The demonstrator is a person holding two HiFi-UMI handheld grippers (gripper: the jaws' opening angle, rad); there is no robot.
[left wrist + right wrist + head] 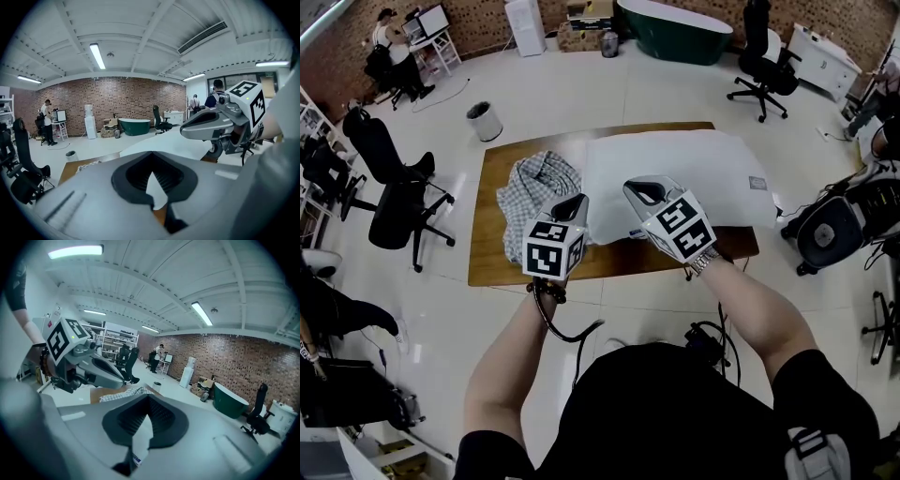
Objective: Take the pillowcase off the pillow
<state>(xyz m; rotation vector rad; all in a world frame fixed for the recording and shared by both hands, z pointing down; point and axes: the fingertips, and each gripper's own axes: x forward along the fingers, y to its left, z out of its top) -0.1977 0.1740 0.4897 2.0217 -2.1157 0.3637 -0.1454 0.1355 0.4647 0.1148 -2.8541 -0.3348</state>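
Head view: the checked pillowcase [539, 192] is seen crumpled on the table [487, 272] against the left end of the bare white pillow [694, 178], so the removal is judged done. The fingers of the left gripper [570, 204] and the right gripper [640, 191] are closed on nothing above the table's near edge.

The person wears a black short-sleeved top [675, 412]; a grey strap [811, 448] with a buckle sits on its right side; a metal-link watch band [704, 262] circles the right wrist; a dark bead bracelet [546, 289] circles the left wrist; a thin black cable [577, 330] loops just below that bracelet. The left hand-held gripper [571, 203] and the right hand-held gripper [643, 191] look alike: smooth pale grey shells with rounded tips; black ribbed lining around a diamond-shaped recess; a white cube on each, faced with black square markers.
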